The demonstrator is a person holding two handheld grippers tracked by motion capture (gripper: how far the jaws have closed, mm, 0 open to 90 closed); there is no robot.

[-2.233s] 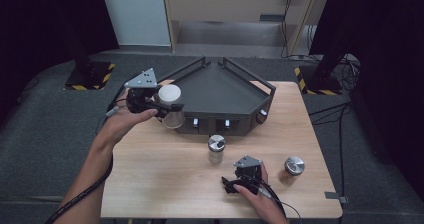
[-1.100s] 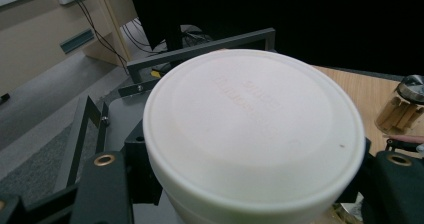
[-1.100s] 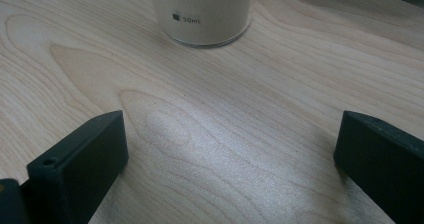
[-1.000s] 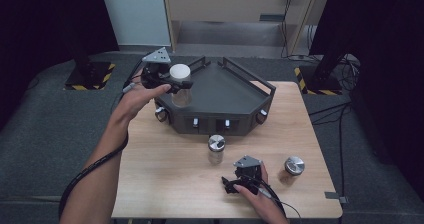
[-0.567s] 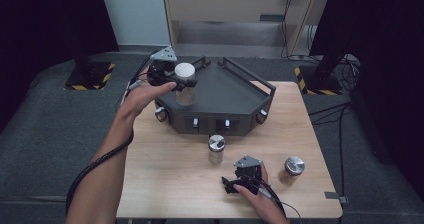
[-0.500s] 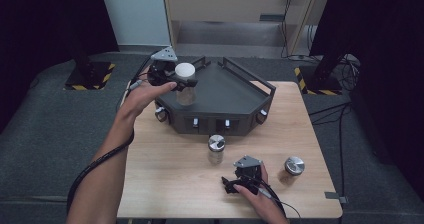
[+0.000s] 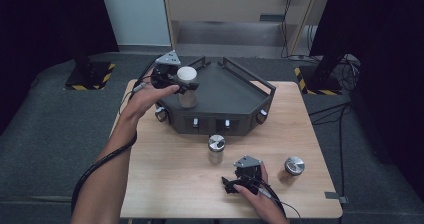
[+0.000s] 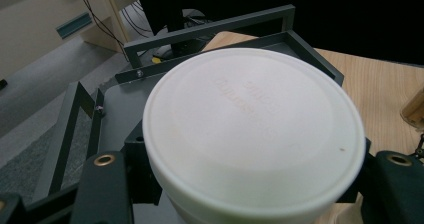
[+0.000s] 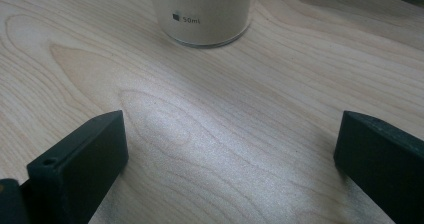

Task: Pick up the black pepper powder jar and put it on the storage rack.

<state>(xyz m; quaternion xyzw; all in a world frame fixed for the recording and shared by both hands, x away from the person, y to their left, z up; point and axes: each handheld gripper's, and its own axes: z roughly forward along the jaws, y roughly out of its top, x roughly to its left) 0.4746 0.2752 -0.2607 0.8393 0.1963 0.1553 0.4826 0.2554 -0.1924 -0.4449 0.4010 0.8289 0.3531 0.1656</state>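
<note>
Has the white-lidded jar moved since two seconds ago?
Yes. The white-lidded jar, clamped in the left gripper, has gone from the dark tray's near-left corner up and over its left side.

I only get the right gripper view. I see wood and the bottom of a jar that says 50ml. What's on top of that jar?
Observer: A silver metal lid. The 50ml jar stands on the wooden table, in front of a dark tray.
Operator: Are there more jars?
Observer: Yes, two. One with a silver lid stands to the right of the right gripper. The other has a white lid.
Operator: Where's the white one?
Observer: The left gripper is shut on the white-lidded jar, over the left part of the tray.
Operator: Is it sitting on the tray?
Observer: I cannot tell whether its base touches the tray floor.
</note>
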